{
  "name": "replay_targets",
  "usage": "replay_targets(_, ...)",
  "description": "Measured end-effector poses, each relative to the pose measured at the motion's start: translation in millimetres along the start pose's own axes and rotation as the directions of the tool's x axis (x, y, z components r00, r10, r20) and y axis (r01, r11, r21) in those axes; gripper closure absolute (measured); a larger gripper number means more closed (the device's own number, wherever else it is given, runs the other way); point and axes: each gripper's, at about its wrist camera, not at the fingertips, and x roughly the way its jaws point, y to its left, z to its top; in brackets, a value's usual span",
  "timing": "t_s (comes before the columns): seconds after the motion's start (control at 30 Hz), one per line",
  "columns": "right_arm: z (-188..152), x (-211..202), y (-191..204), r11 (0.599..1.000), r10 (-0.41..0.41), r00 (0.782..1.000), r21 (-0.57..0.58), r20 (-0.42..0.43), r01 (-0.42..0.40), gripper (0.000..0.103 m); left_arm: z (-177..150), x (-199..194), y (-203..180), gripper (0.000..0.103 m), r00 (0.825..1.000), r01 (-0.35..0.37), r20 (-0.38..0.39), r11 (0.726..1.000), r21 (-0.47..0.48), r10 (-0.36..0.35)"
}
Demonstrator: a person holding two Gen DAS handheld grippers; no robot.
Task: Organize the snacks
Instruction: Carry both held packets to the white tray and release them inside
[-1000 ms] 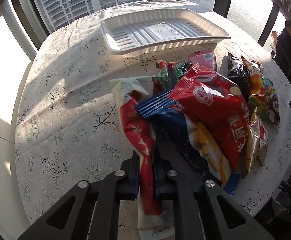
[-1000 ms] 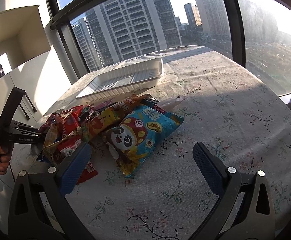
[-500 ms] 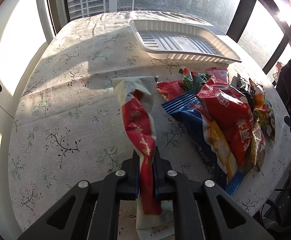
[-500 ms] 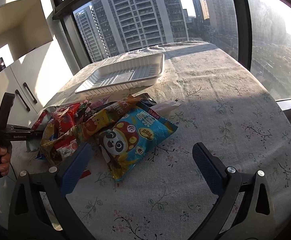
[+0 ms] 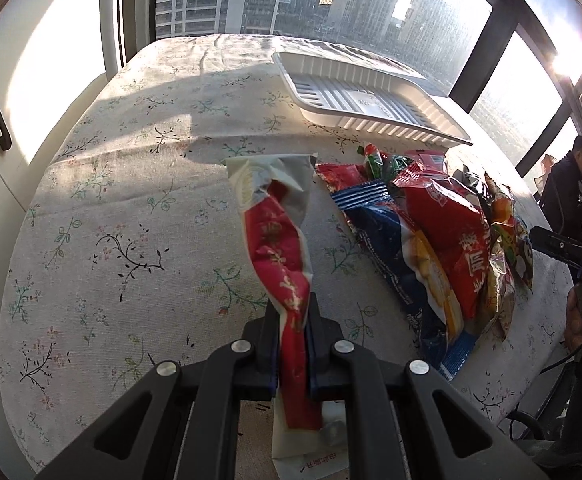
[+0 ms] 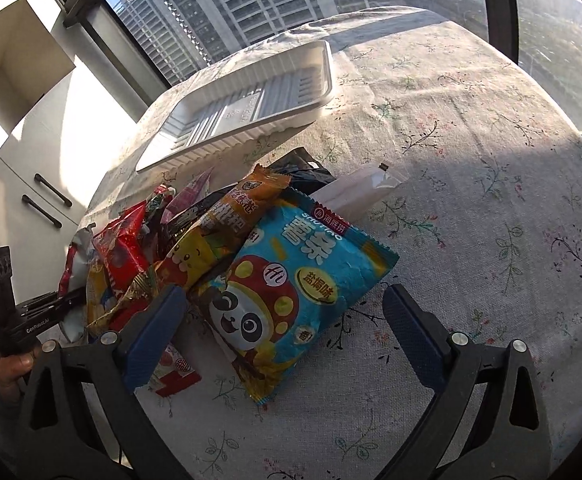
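One red-and-white snack packet [image 5: 281,248] hangs pinched in your left gripper [image 5: 293,344], jaws closed tight on its lower half, lifted clear of the floral tablecloth [image 5: 123,208] and just left of the snack pile [image 5: 443,240]; carry it high and level to the white ribbed tray [image 5: 371,100] beyond, lower it until the loose top folds onto the tray floor, then release, so it does not drag the blue bag [image 5: 395,248] beside it; your right gripper [image 6: 283,328] waits wide open with nothing between its fingers, poised over the near end of the blue panda bag [image 6: 291,280]. Count: one tray, holding nothing; two grippers; one packet in the air; roughly eight packets left heaped on the cloth, though overlap makes that figure uncertain; one clear wrapper [image 6: 363,190] at the pile's far edge.
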Motion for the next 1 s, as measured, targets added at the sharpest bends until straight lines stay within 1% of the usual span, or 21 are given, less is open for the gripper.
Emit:
replay_targets(0.1, 5.1, 13.9, 5.8, 0.999, -0.035, 0.999, -0.035, -0.021, 0.034, 0.005, -1.0, -0.4, 0.1, 0.093, 1.0, 0.008, 0.004, 1.0, 0.001, -0.008)
replay_targets(0.17, 7.5, 20.8, 10.1, 0.994, -0.078, 0.997, -0.075, -0.009, 0.077, 0.006, -2.0, -1.0, 1.2, 0.093, 1.0, 0.012, 0.007, 1.0, 0.002, -0.012)
replay_targets(0.2, 8.6, 22.6, 11.1, 0.992, -0.091, 0.996, -0.089, -0.002, 0.09, 0.009, -3.0, -1.6, 2.1, 0.093, 1.0, 0.015, 0.009, 1.0, 0.001, -0.015)
replay_targets(0.23, 9.5, 24.4, 11.6, 0.989, -0.105, 0.995, -0.101, 0.0, 0.104, 0.013, -3.3, -1.8, 2.6, 0.093, 1.0, 0.017, 0.01, 1.0, 0.001, -0.017)
replay_targets(0.3, 11.3, 26.4, 12.4, 0.983, -0.126, 0.992, -0.133, -0.001, 0.125, 0.018, -3.5, -1.9, 2.0, 0.093, 1.0, 0.016, 0.012, 1.0, 0.006, -0.016)
replay_targets(0.33, 11.9, 27.1, 12.2, 0.981, -0.131, 0.991, -0.147, -0.006, 0.128, 0.024, -3.8, -2.0, 1.5, 0.093, 1.0, 0.014, 0.013, 1.0, 0.009, -0.014)
replay_targets(0.37, 11.3, 26.4, 12.3, 0.977, -0.138, 0.99, -0.164, -0.01, 0.135, 0.029, -4.0, -2.1, 1.1, 0.093, 1.0, 0.013, 0.015, 1.0, 0.011, -0.013)
replay_targets(0.4, 10.4, 25.2, 12.3, 0.974, -0.143, 0.99, -0.179, -0.013, 0.139, 0.038, -4.1, -2.3, 1.4, 0.093, 1.0, 0.014, 0.016, 1.0, 0.011, -0.014)
replay_targets(0.43, 9.2, 23.7, 11.9, 0.973, -0.143, 0.99, -0.186, -0.017, 0.137, 0.044, -4.2, -2.2, 1.6, 0.093, 1.0, 0.015, 0.017, 1.0, 0.009, -0.015)
replay_targets(0.47, 7.6, 22.1, 12.0, 0.973, -0.138, 0.99, -0.189, -0.02, 0.132, 0.045, -4.1, -2.2, 1.7, 0.093, 1.0, 0.017, 0.018, 1.0, 0.007, -0.017)
replay_targets(0.53, 5.2, 20.9, 13.3, 0.972, -0.13, 0.991, -0.2, -0.02, 0.124, 0.055, -4.4, -2.3, 1.8, 0.093, 1.0, 0.017, 0.019, 1.0, 0.005, -0.017)
replay_targets(0.67, -4.1, 13.4, 14.8, 0.972, -0.113, 0.994, -0.207, -0.01, 0.109, 0.06, -5.3, -2.8, 1.8, 0.093, 1.0, 0.017, 0.022, 1.0, 0.002, -0.017)
replay_targets(0.73, -7.0, 9.1, 12.5, 0.976, -0.094, 0.996, -0.195, -0.006, 0.092, 0.067, -5.9, -3.4, 2.4, 0.093, 1.0, 0.02, 0.023, 1.0, 0.0, -0.02)
replay_targets(0.83, -12.1, 0.1, 6.8, 0.982, -0.078, 0.997, -0.17, 0.008, 0.078, 0.071, -6.6, -3.7, 2.6, 0.093, 0.999, 0.024, 0.027, 1.0, -0.004, -0.023)
replay_targets(1.0, -17.0, -21.5, -6.5, 0.992, -0.041, 0.998, -0.117, 0.055, 0.047, 0.073, -7.5, -5.2, 3.2, 0.093, 0.999, 0.035, 0.027, 0.999, -0.014, -0.034)
